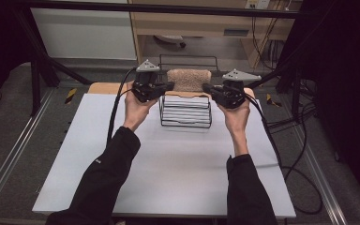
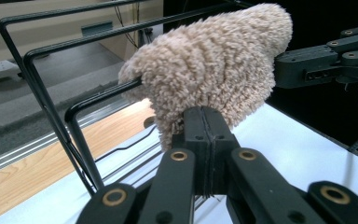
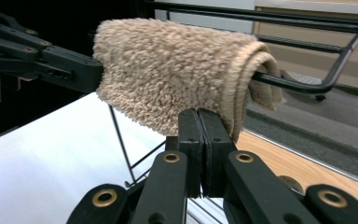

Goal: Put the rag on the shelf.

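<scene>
Towel beige, looped pile. Rack black wire. Worktop white. Sleeves black. Grippers black.

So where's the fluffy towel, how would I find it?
Look at the white table and find the black wire rack at its far end. The beige towel hangs over the rack's top bar, between the left gripper and the right gripper. It is the one soft, fuzzy thing among hard black metal.

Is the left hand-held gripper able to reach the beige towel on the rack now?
Probably yes: the left hand-held gripper is already at the towel edge, jaws shut, nothing between.
</scene>
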`<action>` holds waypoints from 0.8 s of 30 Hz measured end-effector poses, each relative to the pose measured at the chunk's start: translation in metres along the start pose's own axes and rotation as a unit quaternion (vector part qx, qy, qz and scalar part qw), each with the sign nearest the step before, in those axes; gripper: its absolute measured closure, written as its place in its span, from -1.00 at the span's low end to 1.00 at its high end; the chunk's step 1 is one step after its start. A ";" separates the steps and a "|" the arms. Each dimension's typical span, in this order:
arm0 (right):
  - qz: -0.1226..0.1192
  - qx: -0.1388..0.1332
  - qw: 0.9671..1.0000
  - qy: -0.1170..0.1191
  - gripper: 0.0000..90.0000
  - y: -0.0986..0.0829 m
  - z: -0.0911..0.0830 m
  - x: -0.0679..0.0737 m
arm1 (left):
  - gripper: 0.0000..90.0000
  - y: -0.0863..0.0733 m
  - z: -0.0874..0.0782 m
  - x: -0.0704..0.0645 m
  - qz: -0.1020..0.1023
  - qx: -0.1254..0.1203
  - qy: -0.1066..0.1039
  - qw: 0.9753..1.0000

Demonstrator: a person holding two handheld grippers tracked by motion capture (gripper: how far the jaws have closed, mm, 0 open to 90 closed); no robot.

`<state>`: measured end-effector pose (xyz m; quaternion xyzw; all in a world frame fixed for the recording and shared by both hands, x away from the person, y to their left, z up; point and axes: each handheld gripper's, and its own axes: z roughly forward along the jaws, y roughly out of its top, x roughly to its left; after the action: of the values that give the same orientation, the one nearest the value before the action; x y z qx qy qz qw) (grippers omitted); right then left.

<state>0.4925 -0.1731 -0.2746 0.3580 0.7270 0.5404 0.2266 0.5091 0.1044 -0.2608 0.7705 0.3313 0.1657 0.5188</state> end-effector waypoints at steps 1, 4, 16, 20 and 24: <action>0.001 0.000 1.000 -0.002 0.97 -0.001 0.001 -0.001 | 0.98 -0.001 0.001 0.001 -0.005 -0.002 0.001 1.000; 0.007 -0.003 1.000 -0.006 0.97 -0.002 0.003 -0.003 | 0.98 -0.002 0.005 0.002 -0.003 -0.003 0.005 1.000; 0.004 -0.011 1.000 0.012 0.68 -0.003 -0.015 0.003 | 0.79 -0.006 -0.013 -0.004 0.009 -0.008 -0.003 1.000; 0.011 -0.009 1.000 0.023 0.47 -0.004 -0.025 0.006 | 0.61 -0.014 -0.020 -0.006 0.017 0.000 -0.008 1.000; 0.019 -0.005 0.999 0.030 0.23 -0.009 -0.033 0.007 | 0.38 -0.026 -0.026 -0.006 0.018 0.008 -0.012 1.000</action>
<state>0.4620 -0.1892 -0.2726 0.3542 0.7241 0.5584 0.1961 0.4805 0.1241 -0.2731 0.7822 0.3124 0.1636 0.5136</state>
